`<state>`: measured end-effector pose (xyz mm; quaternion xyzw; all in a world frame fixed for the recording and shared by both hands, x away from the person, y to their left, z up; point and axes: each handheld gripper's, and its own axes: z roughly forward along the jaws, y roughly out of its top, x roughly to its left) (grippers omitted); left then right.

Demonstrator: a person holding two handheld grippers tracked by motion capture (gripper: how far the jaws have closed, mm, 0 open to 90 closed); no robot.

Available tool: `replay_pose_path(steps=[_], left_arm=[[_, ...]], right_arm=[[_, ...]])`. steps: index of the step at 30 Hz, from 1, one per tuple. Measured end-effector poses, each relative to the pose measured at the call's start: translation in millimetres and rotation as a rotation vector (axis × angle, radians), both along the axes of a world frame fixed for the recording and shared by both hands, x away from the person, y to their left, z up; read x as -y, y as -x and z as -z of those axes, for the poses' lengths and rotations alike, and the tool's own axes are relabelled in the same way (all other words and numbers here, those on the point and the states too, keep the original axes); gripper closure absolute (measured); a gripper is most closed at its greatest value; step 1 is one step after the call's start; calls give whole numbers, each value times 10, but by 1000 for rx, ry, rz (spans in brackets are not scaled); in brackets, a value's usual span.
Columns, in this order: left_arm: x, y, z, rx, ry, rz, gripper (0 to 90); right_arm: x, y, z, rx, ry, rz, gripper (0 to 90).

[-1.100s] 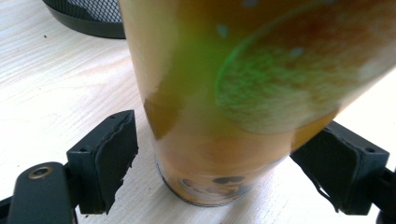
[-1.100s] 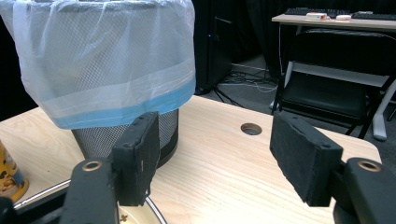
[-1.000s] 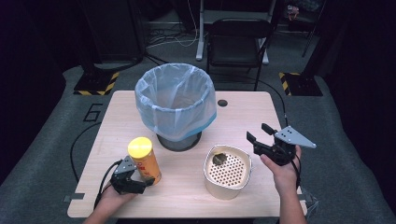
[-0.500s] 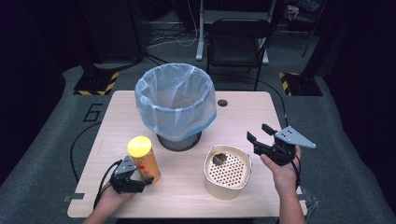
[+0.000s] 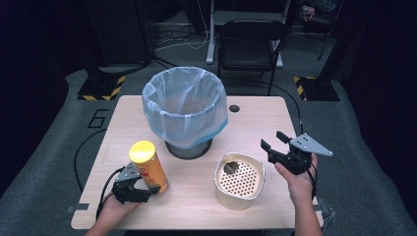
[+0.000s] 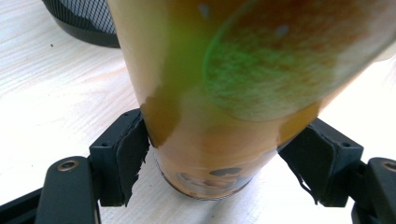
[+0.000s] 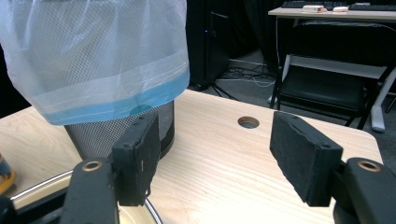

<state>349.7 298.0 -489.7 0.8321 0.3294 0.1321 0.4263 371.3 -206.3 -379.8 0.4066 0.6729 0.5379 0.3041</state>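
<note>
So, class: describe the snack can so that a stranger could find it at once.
Start at the lined waste bin on the table. Nearer the person on the left stands an upright orange can, clasped low by the left gripper. Its yellow lid sets it apart.

A "6", seemingly, marked on the floor (image 5: 100, 118).

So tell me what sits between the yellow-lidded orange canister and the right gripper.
The cream perforated-lid container, seen in the high view, between canister and right gripper.
</note>
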Motion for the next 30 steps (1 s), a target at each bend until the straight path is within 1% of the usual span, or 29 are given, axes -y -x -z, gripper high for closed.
replay_pose_path(steps=[1, 2, 3, 4, 6, 8, 9, 11, 13, 14, 15, 16, 17, 18, 20, 21, 22, 23, 24, 26, 27, 28, 29, 30], left_arm=[[0, 0, 0, 0, 0, 0, 245], [-7, 12, -39, -3, 15, -9, 244], [-7, 12, -39, -3, 15, -9, 245], [-24, 9, -82, 0, 22, -13, 245], [-34, 7, -102, 5, 20, -12, 245], [-61, 1, -167, -6, 23, -17, 244], [-61, 1, -167, -6, 23, -17, 245], [-84, -10, -233, -8, 29, -27, 244], [-89, -11, -269, -20, 51, -35, 244], [-89, -11, -269, -20, 51, -35, 245], [-103, -16, -300, -14, 37, -28, 245], [-102, -14, -331, -18, 38, -37, 244], [-108, -20, -347, -6, 31, -39, 244], [-115, -19, -372, -13, 34, -42, 244], [-125, -24, -390, -13, 29, -36, 245], [-129, -31, -427, -13, 34, -43, 244], [-129, -31, -427, -13, 34, -43, 244], [-130, -36, -455, -12, 38, -39, 244], [-124, -35, -496, 0, 36, -45, 244], [-114, -40, -551, -1, 34, -42, 244], [-107, -48, -588, 1, 23, -47, 244], [-107, -48, -588, 1, 23, -47, 244], [-102, -55, -625, 5, 17, -51, 244], [-97, -60, -655, 0, 21, -52, 244]], right_arm=[[4, 3, -2, 1, 2, 3, 332], [10, 6, -6, 3, 0, 2, 331], [14, 9, -9, 2, -2, 2, 332], [19, 11, -11, 3, -2, 5, 332], [31, 14, -10, 2, -6, 8, 332], [38, 15, -3, -1, -4, 11, 332], [38, 15, -3, -1, -4, 11, 332], [32, 16, 7, -4, 0, 9, 332], [33, 16, 12, -6, 2, 10, 332], [33, 16, 12, -6, 2, 10, 332], [35, 13, 15, -6, 4, 10, 332], [40, 5, 18, -9, 2, 11, 332], [38, 1, 20, -10, -3, 11, 332], [36, -2, 22, -11, -3, 9, 331], [30, -4, 24, -11, -1, 10, 332], [19, -7, 31, -12, 3, 7, 332], [19, -7, 31, -12, 3, 7, 332], [16, -6, 35, -15, 3, 6, 332], [14, -5, 40, -18, 5, 6, 332], [15, -5, 46, -17, 3, 4, 332], [17, -8, 50, -19, 6, 4, 332], [17, -8, 50, -19, 6, 4, 332], [16, -12, 57, -22, 5, 5, 331], [15, -17, 64, -23, 5, 4, 332]])
